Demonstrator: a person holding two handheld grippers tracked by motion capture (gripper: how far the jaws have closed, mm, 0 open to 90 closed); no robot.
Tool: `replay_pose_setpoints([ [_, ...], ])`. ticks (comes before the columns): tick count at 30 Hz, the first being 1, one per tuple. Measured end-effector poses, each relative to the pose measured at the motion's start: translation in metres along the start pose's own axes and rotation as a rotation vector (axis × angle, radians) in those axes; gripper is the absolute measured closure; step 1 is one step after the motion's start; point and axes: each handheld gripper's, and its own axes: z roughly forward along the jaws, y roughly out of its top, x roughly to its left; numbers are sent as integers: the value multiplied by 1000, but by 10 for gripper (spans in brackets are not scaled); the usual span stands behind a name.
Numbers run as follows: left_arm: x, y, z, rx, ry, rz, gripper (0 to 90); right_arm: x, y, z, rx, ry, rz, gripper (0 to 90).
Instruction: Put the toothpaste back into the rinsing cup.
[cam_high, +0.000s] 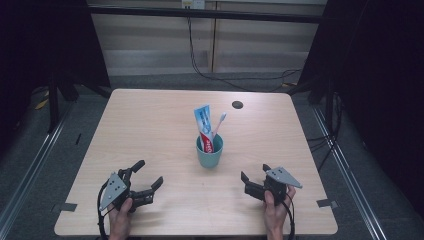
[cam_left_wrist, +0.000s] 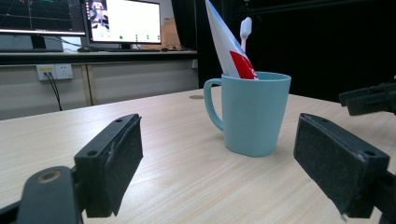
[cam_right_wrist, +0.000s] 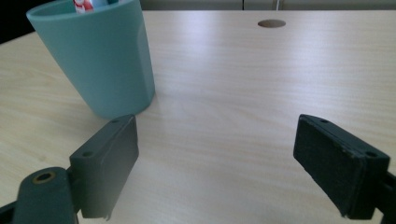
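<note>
A teal mug (cam_high: 209, 152) stands near the middle of the wooden table (cam_high: 150, 125). In it lean a toothpaste tube (cam_high: 204, 125) and a pink-and-white toothbrush (cam_high: 220, 122). My left gripper (cam_high: 148, 174) rests at the front left, open and empty, its jaws pointing toward the mug (cam_left_wrist: 252, 112). The tube (cam_left_wrist: 229, 44) and the brush head (cam_left_wrist: 245, 27) rise above the mug's rim. My right gripper (cam_high: 253, 175) rests at the front right, open and empty. Its view has the mug (cam_right_wrist: 100, 56) close ahead on the left.
A small dark round hole (cam_high: 237, 104) marks the table's far right part. Cables (cam_high: 210, 70) hang over the floor behind the table. Monitors (cam_left_wrist: 79, 18) stand on a bench in the background. The other gripper's jaws (cam_left_wrist: 369, 99) reach in at the right.
</note>
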Motion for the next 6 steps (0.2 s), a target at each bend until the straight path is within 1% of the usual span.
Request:
replay_pose_setpoints([
  [1, 0, 0, 0, 2, 1, -3, 155, 1, 0, 0, -3, -12, -2, 135],
  [2, 0, 0, 0, 2, 2, -2, 155, 1, 0, -1, -6, -10, -3, 135],
  [3, 0, 0, 0, 3, 3, -3, 154, 1, -1, -1, -3, -4, 8, 136],
  [5, -1, 0, 0, 3, 10, -9, 155, 1, -1, -2, -7, -27, 6, 134],
  [6, -1, 0, 0, 4, 10, -7, 155, 1, -1, -1, 1, -33, 7, 134],
])
